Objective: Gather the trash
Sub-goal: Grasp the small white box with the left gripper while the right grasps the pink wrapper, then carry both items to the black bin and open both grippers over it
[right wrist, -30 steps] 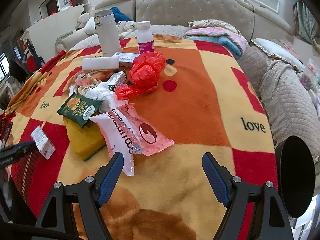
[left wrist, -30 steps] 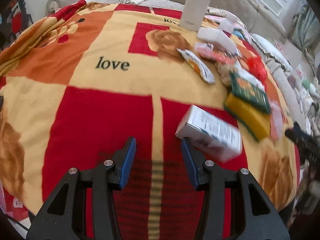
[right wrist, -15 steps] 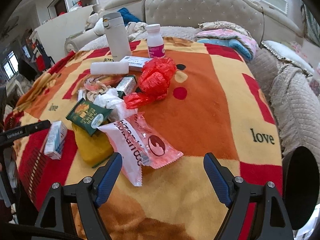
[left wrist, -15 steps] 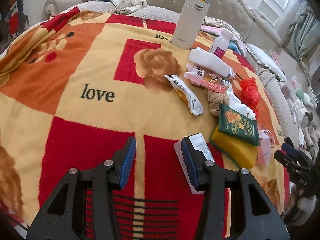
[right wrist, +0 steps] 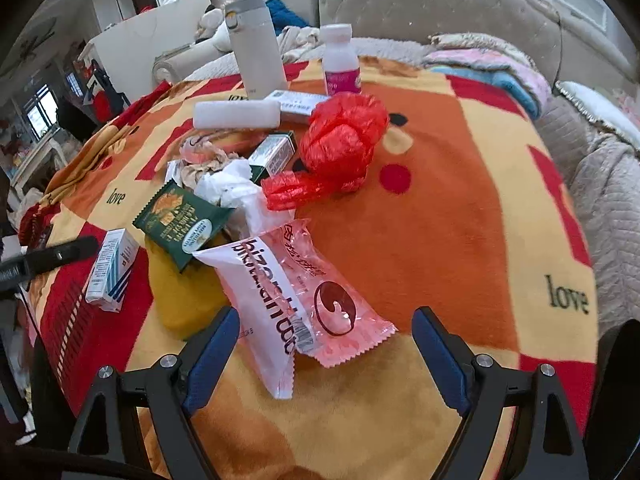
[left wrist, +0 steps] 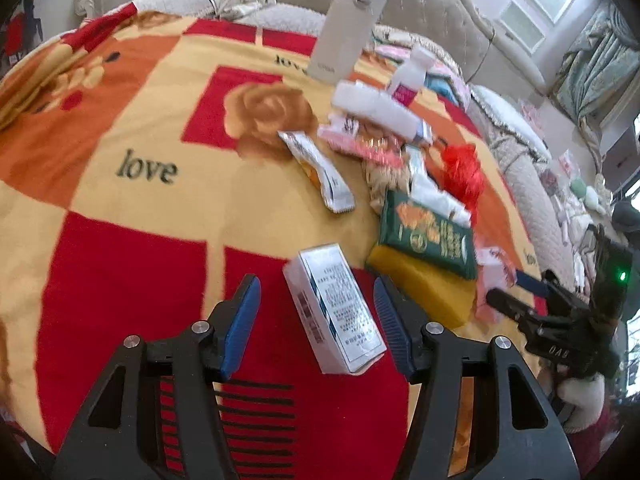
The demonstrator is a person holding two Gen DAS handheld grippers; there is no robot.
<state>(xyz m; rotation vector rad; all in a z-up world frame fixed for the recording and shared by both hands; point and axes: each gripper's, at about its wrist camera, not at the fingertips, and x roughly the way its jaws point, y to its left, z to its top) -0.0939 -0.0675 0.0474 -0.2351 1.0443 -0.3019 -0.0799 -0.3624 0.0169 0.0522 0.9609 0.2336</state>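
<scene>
Left wrist view: I see the small white box [left wrist: 334,312] lying on the red patch of the blanket [left wrist: 120,272], between the pads of my left gripper [left wrist: 318,322]; the jaws are opening and neither pad touches it. Just beside it sit a yellow sponge [left wrist: 420,284] and a green packet [left wrist: 430,232] resting on top. On the right wrist view, my right gripper [right wrist: 326,356] is opening wide over the pink wrapper [right wrist: 320,292] and white plastic bag [right wrist: 260,292], not pressing either. Beyond lie a red plastic bag [right wrist: 340,140], crumpled tissue [right wrist: 228,186], and a white tumbler [right wrist: 256,48] standing upright.
</scene>
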